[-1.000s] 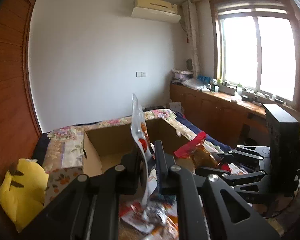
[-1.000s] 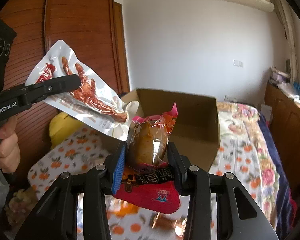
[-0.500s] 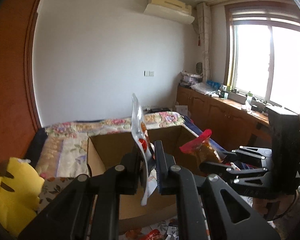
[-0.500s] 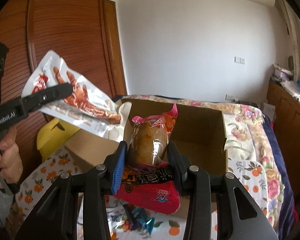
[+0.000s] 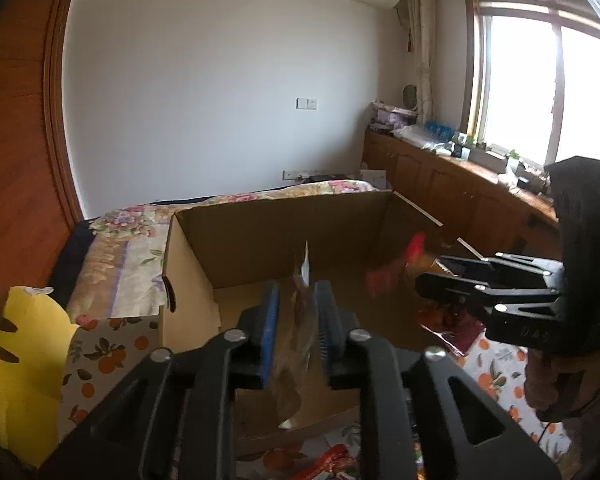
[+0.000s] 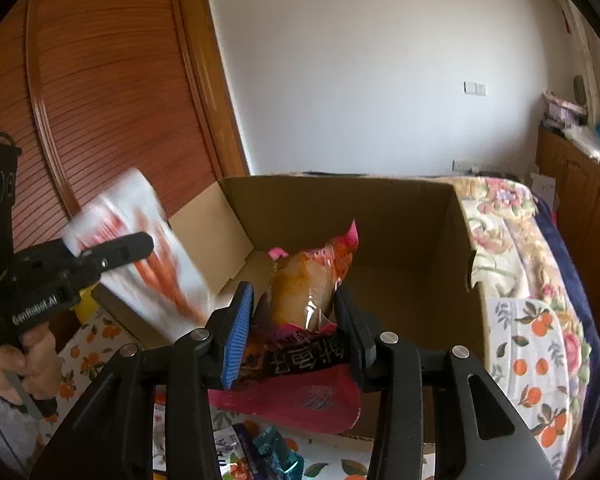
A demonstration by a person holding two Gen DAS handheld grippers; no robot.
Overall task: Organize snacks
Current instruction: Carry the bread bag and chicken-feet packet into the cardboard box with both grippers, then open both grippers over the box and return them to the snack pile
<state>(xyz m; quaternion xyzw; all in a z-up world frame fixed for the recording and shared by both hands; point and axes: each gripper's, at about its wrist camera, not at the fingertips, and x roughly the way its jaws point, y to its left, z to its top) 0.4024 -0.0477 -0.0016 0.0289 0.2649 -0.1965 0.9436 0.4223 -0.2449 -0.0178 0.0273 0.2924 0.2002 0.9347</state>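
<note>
An open cardboard box (image 5: 280, 232) stands on the bed in front of both grippers. My left gripper (image 5: 296, 292) hangs over the box's near wall, its jaws opening. A clear-and-white packet of red chicken feet (image 5: 300, 320) is blurred between the pads and slipping down, with gaps on both sides. In the right wrist view that packet (image 6: 160, 272) smears beside the left gripper (image 6: 146, 244). My right gripper (image 6: 293, 288) holds a red and brown snack packet (image 6: 300, 360) over the box (image 6: 380, 208); its jaws are easing open, pads still touching. The right gripper (image 5: 420, 280) shows at the box's right.
A yellow plush toy (image 5: 16, 360) lies left of the box. Loose snack packets (image 6: 268, 452) lie on the orange-print cover in front of it. A wooden wardrobe door (image 6: 100, 100) stands on the left, low cabinets (image 5: 460, 196) under the window on the right.
Both grippers have come forward and down to the box, which now fills the views. The left jaws have parted and the white packet has dropped lower between them. The right packet stays gripped.
</note>
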